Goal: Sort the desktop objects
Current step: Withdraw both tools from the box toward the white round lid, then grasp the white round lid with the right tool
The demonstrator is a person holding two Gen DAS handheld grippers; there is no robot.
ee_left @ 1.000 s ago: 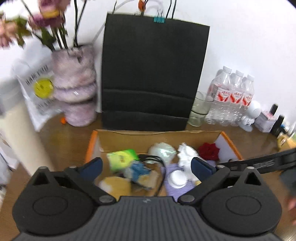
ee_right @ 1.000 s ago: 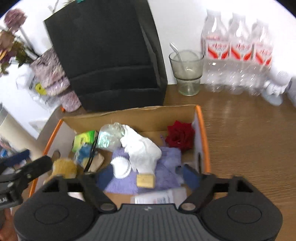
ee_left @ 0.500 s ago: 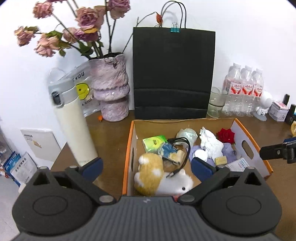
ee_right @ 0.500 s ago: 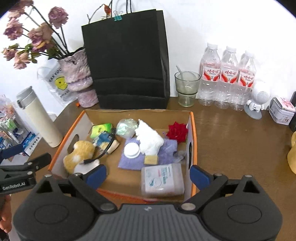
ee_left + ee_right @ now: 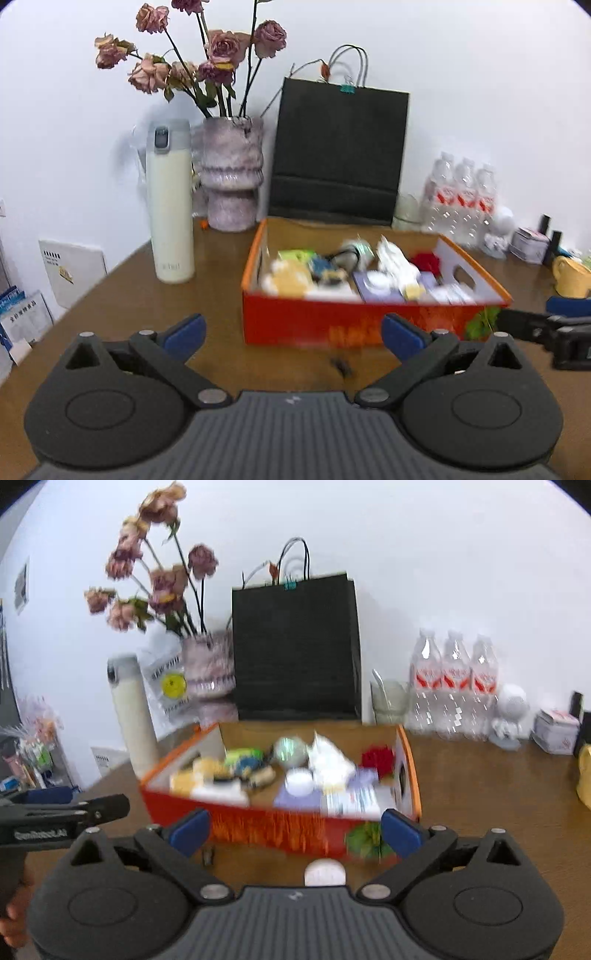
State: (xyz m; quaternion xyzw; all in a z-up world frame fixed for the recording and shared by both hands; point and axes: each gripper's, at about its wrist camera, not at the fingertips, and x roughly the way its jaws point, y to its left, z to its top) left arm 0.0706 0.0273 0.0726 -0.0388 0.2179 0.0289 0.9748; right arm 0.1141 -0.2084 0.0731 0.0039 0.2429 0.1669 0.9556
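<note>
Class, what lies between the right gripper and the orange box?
In the right wrist view: a white round lid and a small dark object on the table, before the orange box.

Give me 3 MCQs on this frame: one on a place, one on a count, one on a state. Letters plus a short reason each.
1. Where does the cream thermos stand?
A. inside the orange box
B. on the table, left of the orange box
C. on top of the black paper bag

2. How many water bottles stand by the wall?
A. one
B. three
C. five

3. What state is the left gripper in?
A. open, holding nothing
B. shut on the thermos
C. shut on the red rose

Answers:
1. B: it stands upright on the wooden table, clear of the orange box, beside the vase.
2. B: three capped bottles with red labels stand in a row.
3. A: its blue pads are wide apart with only table between them; the right gripper is open too.
</note>
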